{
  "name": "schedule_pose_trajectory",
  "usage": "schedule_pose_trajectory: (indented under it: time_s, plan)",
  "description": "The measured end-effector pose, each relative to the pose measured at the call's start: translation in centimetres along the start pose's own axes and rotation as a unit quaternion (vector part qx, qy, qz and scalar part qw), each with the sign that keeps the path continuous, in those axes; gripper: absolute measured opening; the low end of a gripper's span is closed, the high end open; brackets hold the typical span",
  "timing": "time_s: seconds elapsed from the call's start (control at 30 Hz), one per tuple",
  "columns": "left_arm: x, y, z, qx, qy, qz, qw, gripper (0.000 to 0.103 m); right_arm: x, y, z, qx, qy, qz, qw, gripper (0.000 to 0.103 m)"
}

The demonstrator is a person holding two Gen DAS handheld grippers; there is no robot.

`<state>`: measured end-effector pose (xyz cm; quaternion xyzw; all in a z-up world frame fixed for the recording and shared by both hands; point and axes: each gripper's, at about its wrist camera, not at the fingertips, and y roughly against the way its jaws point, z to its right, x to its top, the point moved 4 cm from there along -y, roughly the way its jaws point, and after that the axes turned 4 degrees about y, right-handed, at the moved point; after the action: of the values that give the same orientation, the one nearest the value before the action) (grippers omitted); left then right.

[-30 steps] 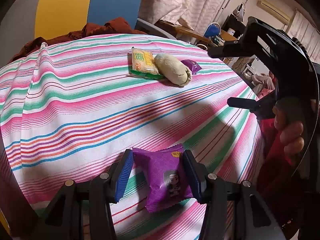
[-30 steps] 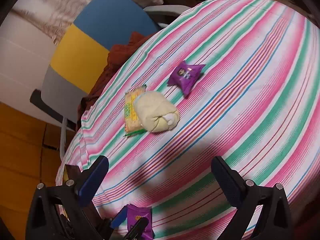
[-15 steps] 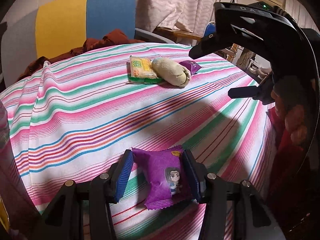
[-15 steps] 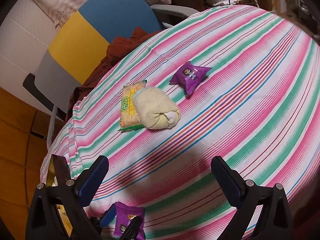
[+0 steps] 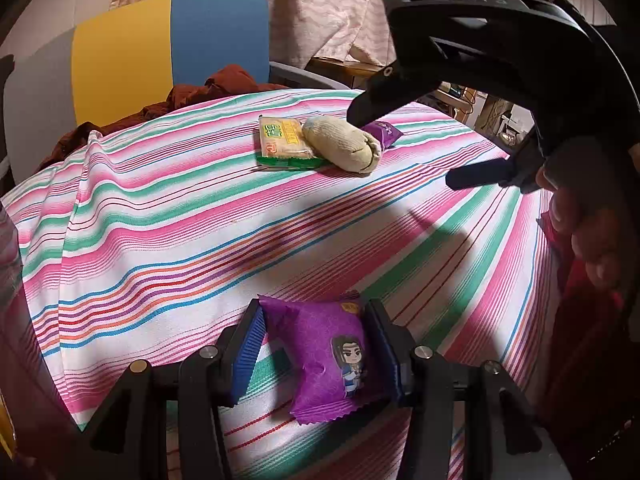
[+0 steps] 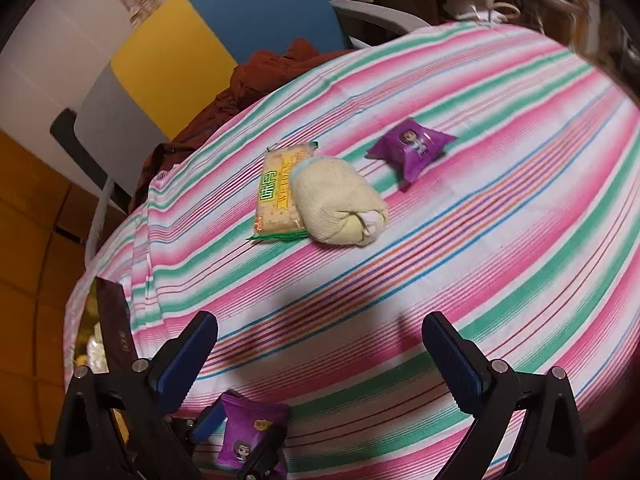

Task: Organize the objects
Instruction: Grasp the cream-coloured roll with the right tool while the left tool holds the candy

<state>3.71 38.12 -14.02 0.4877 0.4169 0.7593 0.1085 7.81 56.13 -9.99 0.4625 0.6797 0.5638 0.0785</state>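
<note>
The left gripper (image 5: pixel 316 350) pinches a purple snack packet (image 5: pixel 324 354) between its blue-padded fingers (image 5: pixel 248 350), one pad pressed against each side of the wrapper, which bears a small cartoon figure and bulges slightly between them; the packet is held just above the near part of the striped tablecloth (image 5: pixel 160 216). The right gripper (image 6: pixel 320 354) has its fingers spread wide with nothing between them, over the near half of the same cloth, and from the left wrist view its black frame fills the upper right, with the person's hand (image 5: pixel 580 224) wrapped around its grip. Farther across the table lie three things close together: a cracker packet (image 6: pixel 280 194) in a green-edged wrapper, a rolled pale yellow cloth bundle (image 6: pixel 338 206) lying partly over the cracker packet's edge, and a second purple packet (image 6: pixel 412 148) a little apart from the bundle on its far right side. That second packet is somewhat blurred in the right wrist view, so its print cannot be read. Behind the table stands a chair (image 5: pixel 168 52) with a yellow and blue back, and a rust-brown garment (image 5: pixel 208 90) lies heaped on its seat against the table's edge.
</note>
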Motion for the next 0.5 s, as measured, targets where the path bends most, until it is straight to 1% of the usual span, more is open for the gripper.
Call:
schedule_pose_trajectory:
  time_s: [0.13,0.23,0.3,0.47,0.5]
  plan:
    - [0.0,-0.1,0.0,-0.001,0.001,0.0,1.0,0.053,0.8,0.2,-0.6,-0.007,0.022,0.004,1.0,0.103]
    - [0.0,-0.1,0.1,0.0,0.0,-0.001,1.0,0.053,1.5,0.1,-0.7,-0.028,0.036,0.001,0.999,0.103]
    - [0.0,-0.1,0.0,0.0,0.0,-0.001,1.0,0.053,2.2,-0.1,-0.7,-0.035,0.042,-0.003,0.999,0.101]
    - [0.1,-0.4,-0.1,-0.002,0.0,-0.002,1.0,0.054,4.0,-1.8,0.0,-0.029,0.03,-0.027,0.999,0.087]
    - [0.0,-0.3,-0.1,-0.003,0.001,-0.002,1.0,0.054,4.3,-2.2,0.2,-0.028,0.026,-0.03,0.999,0.086]
